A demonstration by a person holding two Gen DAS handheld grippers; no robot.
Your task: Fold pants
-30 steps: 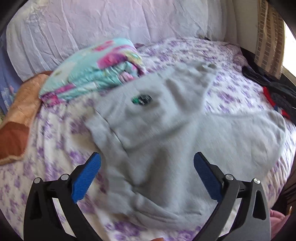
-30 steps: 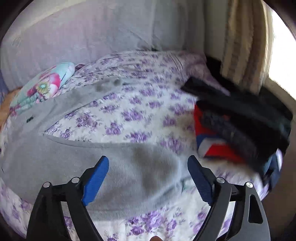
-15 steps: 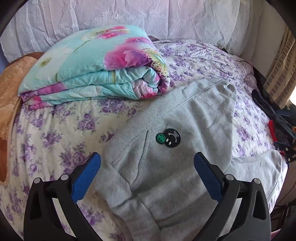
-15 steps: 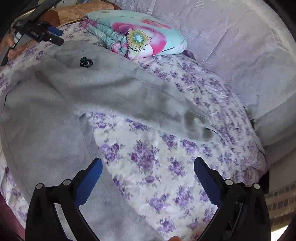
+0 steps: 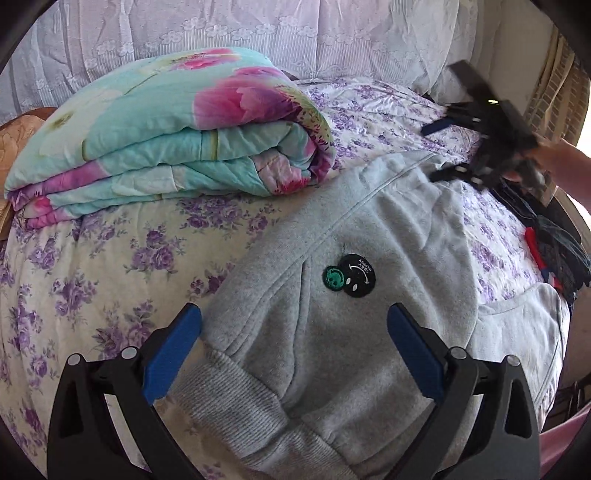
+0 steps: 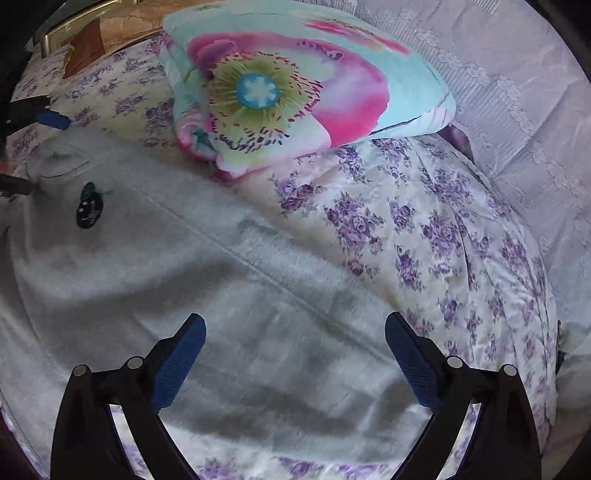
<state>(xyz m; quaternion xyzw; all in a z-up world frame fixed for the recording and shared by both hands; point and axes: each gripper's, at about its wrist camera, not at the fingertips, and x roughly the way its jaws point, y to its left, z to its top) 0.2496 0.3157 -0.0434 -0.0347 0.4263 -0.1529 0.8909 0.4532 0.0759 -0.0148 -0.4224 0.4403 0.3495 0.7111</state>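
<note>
Grey sweatpants [image 5: 354, 332] with a black and green patch [image 5: 350, 277] lie spread on the flowered bedsheet [image 5: 92, 277]. My left gripper [image 5: 293, 341] is open and empty, just above the ribbed waistband and hip. My right gripper [image 6: 293, 354] is open and empty, low over the far trouser leg [image 6: 258, 314]. The right gripper also shows in the left wrist view [image 5: 480, 140], blurred, over the leg end. The patch shows in the right wrist view [image 6: 88, 208], with the left gripper's fingertips [image 6: 51, 119] at the far left.
A folded turquoise and pink flowered quilt [image 5: 166, 136] lies on the bed just beyond the pants. Dark and red clothes [image 5: 554, 254] are piled at the bed's right edge. A white lace-covered headboard [image 5: 258, 33] stands behind. An orange cushion [image 5: 11, 147] lies at the left.
My right gripper has swung over the bed and come down low over the far trouser leg. My left gripper has closed in on the waistband. Both stay open.
</note>
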